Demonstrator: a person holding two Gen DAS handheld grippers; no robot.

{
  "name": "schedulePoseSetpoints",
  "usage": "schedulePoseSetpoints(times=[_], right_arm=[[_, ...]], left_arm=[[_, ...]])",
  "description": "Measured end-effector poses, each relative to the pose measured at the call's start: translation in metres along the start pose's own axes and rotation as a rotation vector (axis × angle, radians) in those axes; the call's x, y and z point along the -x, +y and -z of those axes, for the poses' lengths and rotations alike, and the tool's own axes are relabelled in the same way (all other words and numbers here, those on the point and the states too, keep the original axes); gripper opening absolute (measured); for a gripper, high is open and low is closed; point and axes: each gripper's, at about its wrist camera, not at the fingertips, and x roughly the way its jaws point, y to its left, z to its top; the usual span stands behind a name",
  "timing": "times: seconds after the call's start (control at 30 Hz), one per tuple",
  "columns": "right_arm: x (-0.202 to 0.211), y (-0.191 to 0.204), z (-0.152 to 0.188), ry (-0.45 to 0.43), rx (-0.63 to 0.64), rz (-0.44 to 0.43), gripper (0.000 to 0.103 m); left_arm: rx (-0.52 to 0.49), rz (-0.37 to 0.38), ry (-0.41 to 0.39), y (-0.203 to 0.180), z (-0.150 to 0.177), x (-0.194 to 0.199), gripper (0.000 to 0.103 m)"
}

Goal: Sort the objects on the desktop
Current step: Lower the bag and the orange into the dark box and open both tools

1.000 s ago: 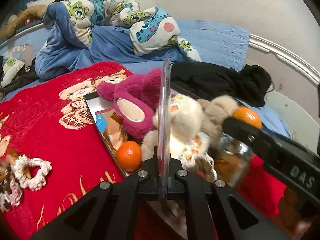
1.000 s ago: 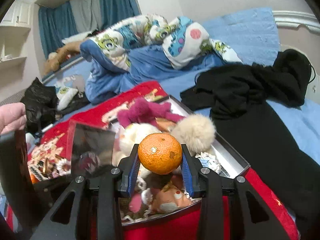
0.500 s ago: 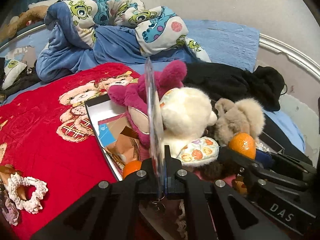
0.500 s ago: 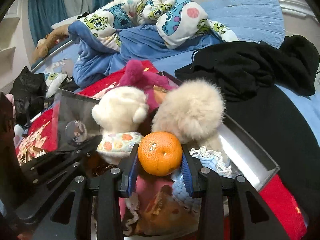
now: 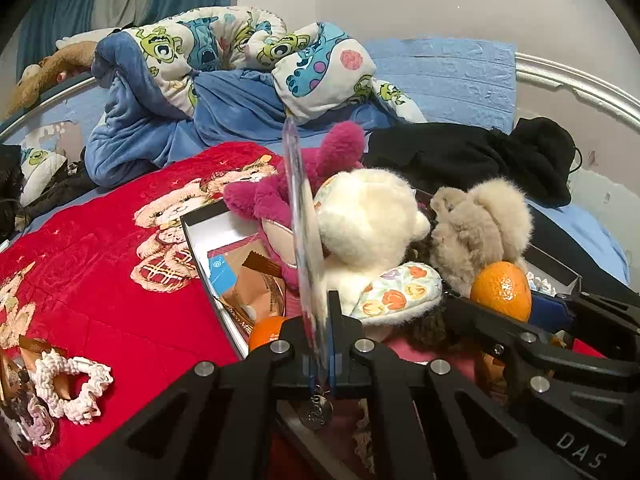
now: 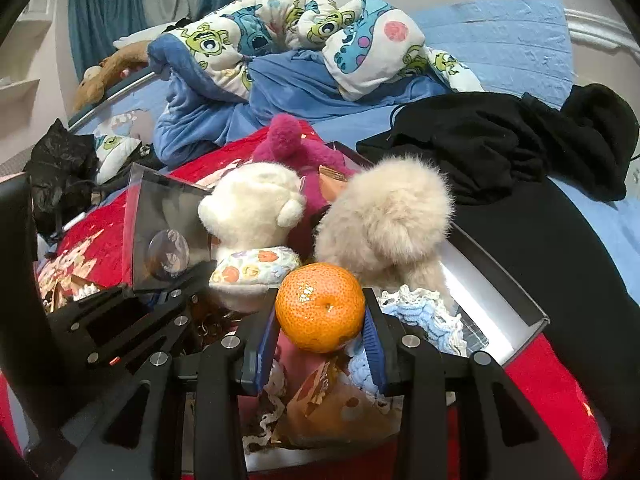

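- We see a white plush (image 6: 256, 200), beige plush (image 6: 384, 224) and pink plush (image 5: 272, 204) crowding the box (image 6: 500, 284).
- Our right gripper (image 6: 320, 340) clamps a tangerine (image 6: 320, 307) above the box.
- Our left gripper (image 5: 318, 344) pinches a clear sheet (image 5: 300, 216) upright, edge-on.

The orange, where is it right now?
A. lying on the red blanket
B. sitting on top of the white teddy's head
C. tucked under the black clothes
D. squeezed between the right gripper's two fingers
D: the orange sits pinched between the blue-padded fingers of the right gripper, held over the box of plush toys.
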Motion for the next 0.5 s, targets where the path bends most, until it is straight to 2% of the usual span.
schedulePoseSetpoints(times=[0.07, 0.17, 0.23, 0.27, 0.33, 0.37, 0.4, 0.43, 0.47, 0.5], right_arm=[[0.001, 0.0, 0.001, -0.007, 0.0, 0.014, 0.038], [0.003, -0.002, 0.001, -0.011, -0.013, 0.026, 0.04], [0.005, -0.003, 0.0, -0.013, -0.027, 0.02, 0.041], [0.006, -0.004, 0.0, -0.011, -0.029, 0.019, 0.04], [0.012, -0.006, 0.0, -0.021, -0.031, 0.043, 0.041], [0.017, -0.008, 0.0, -0.028, -0.035, 0.046, 0.041], [0.02, -0.011, -0.001, -0.033, -0.043, 0.044, 0.042], [0.025, -0.015, -0.002, -0.041, -0.057, 0.044, 0.052], [0.03, -0.02, -0.003, -0.054, -0.078, 0.042, 0.063], [0.034, -0.024, -0.004, -0.065, -0.099, 0.032, 0.083]], left_arm=[[-0.004, 0.0, -0.001, -0.001, 0.0, 0.001, 0.003], [0.006, 0.018, -0.007, 0.001, 0.0, 0.004, 0.013], [0.009, 0.059, -0.016, 0.002, -0.002, 0.008, 0.035], [0.01, 0.072, -0.017, 0.002, -0.002, 0.01, 0.04], [0.012, 0.084, -0.02, 0.003, -0.003, 0.012, 0.06], [0.013, 0.077, -0.021, 0.003, -0.003, 0.013, 0.066], [0.014, 0.067, -0.016, 0.003, -0.003, 0.013, 0.082], [0.008, 0.073, -0.003, 0.003, -0.003, 0.012, 0.098], [0.002, 0.088, -0.001, 0.001, -0.002, 0.013, 0.103], [-0.009, 0.095, -0.009, -0.001, -0.002, 0.015, 0.103]])
